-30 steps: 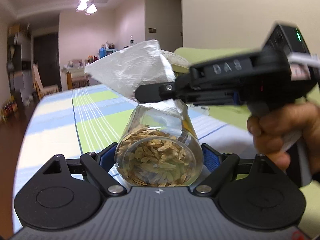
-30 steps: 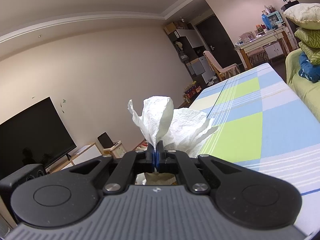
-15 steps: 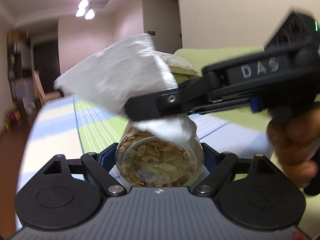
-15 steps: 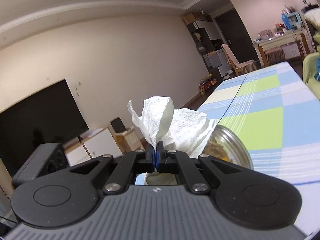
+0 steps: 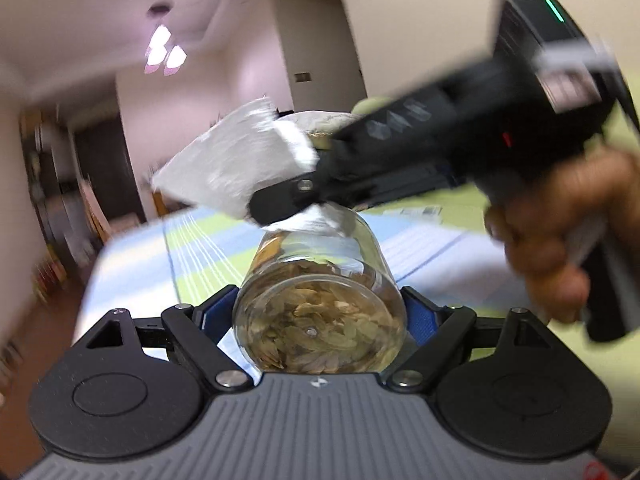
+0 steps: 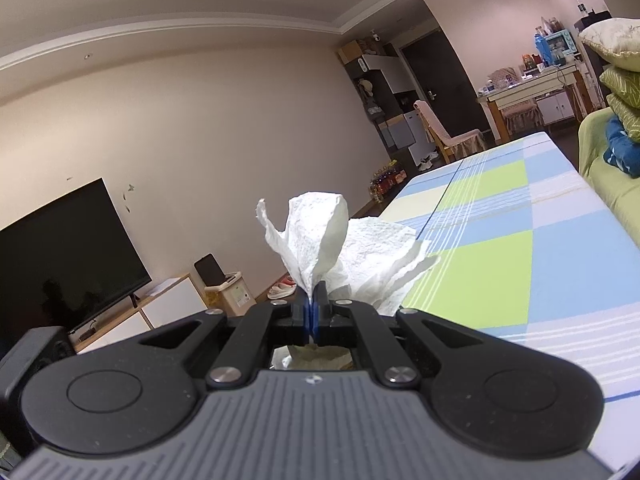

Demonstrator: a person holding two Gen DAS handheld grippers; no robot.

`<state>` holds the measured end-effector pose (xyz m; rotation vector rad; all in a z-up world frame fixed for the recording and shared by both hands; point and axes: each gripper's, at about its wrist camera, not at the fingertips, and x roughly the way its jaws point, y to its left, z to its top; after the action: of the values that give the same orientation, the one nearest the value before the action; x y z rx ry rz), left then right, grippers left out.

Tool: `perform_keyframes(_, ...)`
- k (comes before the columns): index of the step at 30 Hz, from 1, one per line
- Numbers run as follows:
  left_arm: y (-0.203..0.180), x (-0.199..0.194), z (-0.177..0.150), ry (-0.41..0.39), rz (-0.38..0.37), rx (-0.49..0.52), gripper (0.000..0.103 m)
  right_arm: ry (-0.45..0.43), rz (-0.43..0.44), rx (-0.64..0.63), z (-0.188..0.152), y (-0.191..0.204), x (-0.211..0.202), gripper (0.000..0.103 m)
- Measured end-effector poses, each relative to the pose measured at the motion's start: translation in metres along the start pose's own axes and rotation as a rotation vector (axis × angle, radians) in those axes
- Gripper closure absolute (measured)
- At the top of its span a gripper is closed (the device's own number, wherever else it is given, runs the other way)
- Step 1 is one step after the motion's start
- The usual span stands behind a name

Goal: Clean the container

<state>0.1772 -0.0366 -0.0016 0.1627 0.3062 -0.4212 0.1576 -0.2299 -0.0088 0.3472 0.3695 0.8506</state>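
Since a moment ago the right gripper (image 5: 260,208) has dropped from above the jar (image 5: 320,300) onto its mouth, its closed jaws pressing a white paper towel (image 5: 236,168) there. The left gripper (image 5: 320,312), its jaws just reopened slightly, clamps the jar's sides, tilted above the checked tablecloth (image 5: 132,256). A hand (image 5: 568,240) grips the right handle.
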Motion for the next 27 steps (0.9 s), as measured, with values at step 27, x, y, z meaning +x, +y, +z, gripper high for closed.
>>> perform_keyframes(27, 0.005, 0.026, -0.003, 0.002, 0.085, 0.165, 0.017, -0.029, 0.021, 0.016, -0.005, 0.000, -0.009, 0.103)
